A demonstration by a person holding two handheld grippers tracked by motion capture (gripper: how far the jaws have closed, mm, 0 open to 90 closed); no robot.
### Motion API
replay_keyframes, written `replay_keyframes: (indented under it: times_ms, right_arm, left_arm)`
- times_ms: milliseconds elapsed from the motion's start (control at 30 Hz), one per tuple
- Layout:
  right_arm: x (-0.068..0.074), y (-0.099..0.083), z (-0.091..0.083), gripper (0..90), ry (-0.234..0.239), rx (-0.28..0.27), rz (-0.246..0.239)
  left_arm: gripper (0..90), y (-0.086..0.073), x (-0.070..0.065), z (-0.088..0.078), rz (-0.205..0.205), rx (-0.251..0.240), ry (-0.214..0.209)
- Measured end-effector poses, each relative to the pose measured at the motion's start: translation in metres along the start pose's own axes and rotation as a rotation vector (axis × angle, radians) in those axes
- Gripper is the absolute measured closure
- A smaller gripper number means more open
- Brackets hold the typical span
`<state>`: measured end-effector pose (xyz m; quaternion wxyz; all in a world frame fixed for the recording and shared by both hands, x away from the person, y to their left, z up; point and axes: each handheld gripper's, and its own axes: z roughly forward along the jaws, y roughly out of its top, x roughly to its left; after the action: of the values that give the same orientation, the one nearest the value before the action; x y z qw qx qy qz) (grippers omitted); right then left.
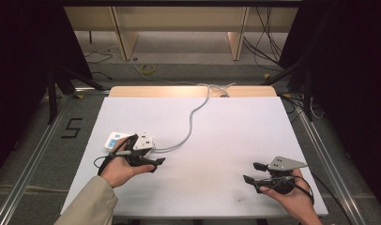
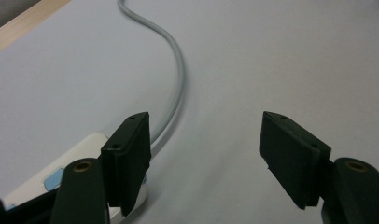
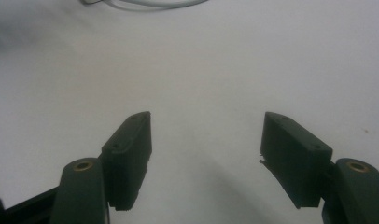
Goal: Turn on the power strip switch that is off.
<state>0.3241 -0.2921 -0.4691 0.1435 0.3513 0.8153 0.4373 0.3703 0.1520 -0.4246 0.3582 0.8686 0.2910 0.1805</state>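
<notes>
White rectangular plastic power strip point(image 1: 114, 139) with pale blue button patches lying flat at left-middle of matte white tabletop point(image 1: 217, 140), long axis running roughly left-right in the high view, cable end pointing right toward table centre. Smooth grey round cord point(image 1: 192, 123) leaving that end, snaking in an S-curve up to the far wooden table edge point(image 1: 132, 91). In the left gripper view, rounded glossy corner of the strip point(image 2: 80, 156) visible under the near-left jaw, cord point(image 2: 178, 74) curving away up the frame. Left gripper point(image 1: 153, 159), black hard plastic with grey 3-cornered plate on top, held in left hand point(image 1: 120, 168) just beside and partly over the strip's right end; 2 jaws spread wide, nothing between the flat blocky pads, only bare table. Right gripper point(image 1: 254, 172), same black build with grey plate, held in right hand point(image 1: 292, 197) low over the right-front of the table, well apart from strip; jaws likewise spread wide on nothing, plain white surface ahead. Beige sleeve point(image 1: 90, 204) on left forearm.
</notes>
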Motion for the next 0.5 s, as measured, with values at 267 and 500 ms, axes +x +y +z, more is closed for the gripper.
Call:
replay_keyframes:
  times_ms: [267,500]
  right_arm:
    - [0.0,-0.001,-0.001,34.4,-0.004,-0.002,0.002]
    - [-0.001,-0.003,-0.003,34.2,-0.008,0.0,0.001]
  left_arm:
    - [31.7,-0.016,-0.005,0.0,0.003,-0.01,-0.001]
    - [31.3,-0.03,-0.009,-0.004,-0.006,-0.02,0.005]
